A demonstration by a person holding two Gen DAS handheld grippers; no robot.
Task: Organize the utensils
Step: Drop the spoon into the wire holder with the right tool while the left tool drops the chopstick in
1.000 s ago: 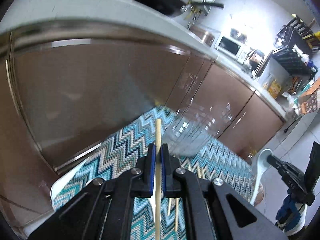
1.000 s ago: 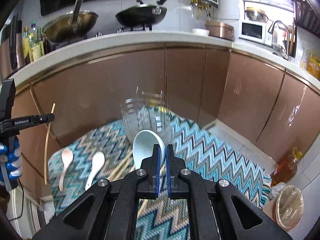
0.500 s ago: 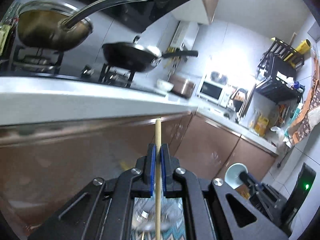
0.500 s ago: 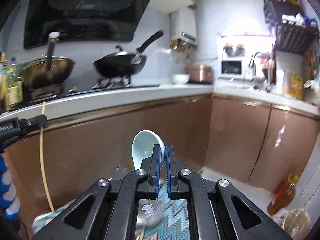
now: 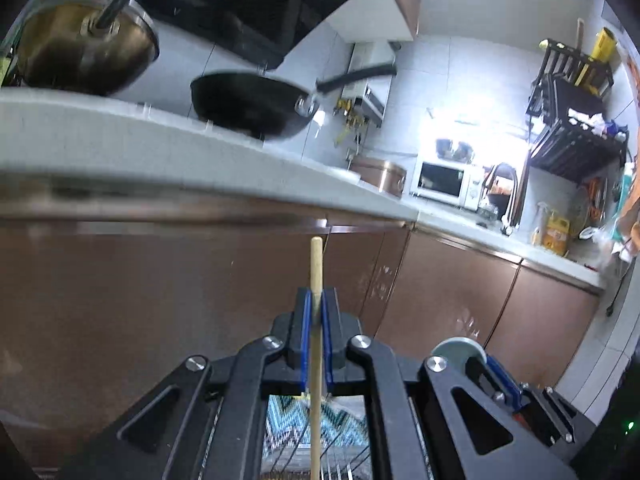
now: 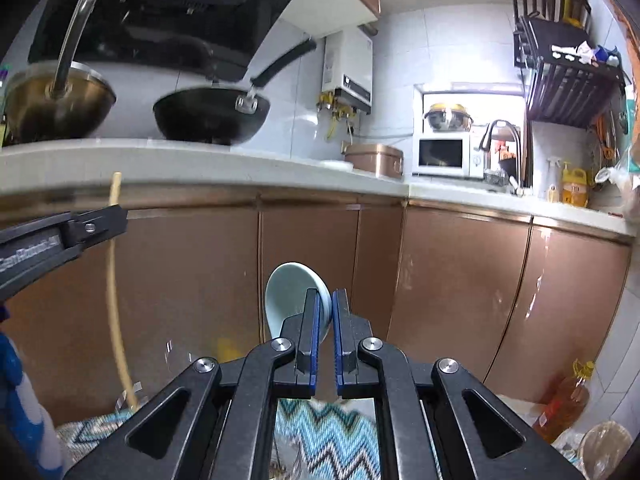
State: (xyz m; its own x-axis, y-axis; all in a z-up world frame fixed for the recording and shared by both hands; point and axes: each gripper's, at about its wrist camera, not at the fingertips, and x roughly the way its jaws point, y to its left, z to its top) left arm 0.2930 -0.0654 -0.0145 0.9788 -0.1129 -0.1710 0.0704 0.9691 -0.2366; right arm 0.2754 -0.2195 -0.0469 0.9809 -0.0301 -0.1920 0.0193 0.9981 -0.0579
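Note:
My left gripper is shut on a wooden chopstick held upright; it also shows in the right wrist view, hanging down toward a clear glass holder on the zigzag mat. My right gripper is shut on a pale blue ceramic spoon, bowl pointing up; the spoon and that gripper show at the lower right of the left wrist view. Both grippers are raised and tilted up toward the brown cabinets. The mat shows only between the left gripper's arms.
Brown cabinet fronts stand close ahead under a white counter. A black wok and a metal pot sit on it, a microwave farther right. An oil bottle stands on the floor at right.
Both grippers have lifted and tilted up from the mat. The mat, glass holder and the spoons lying on it have dropped almost out of view. Both grips are unchanged.

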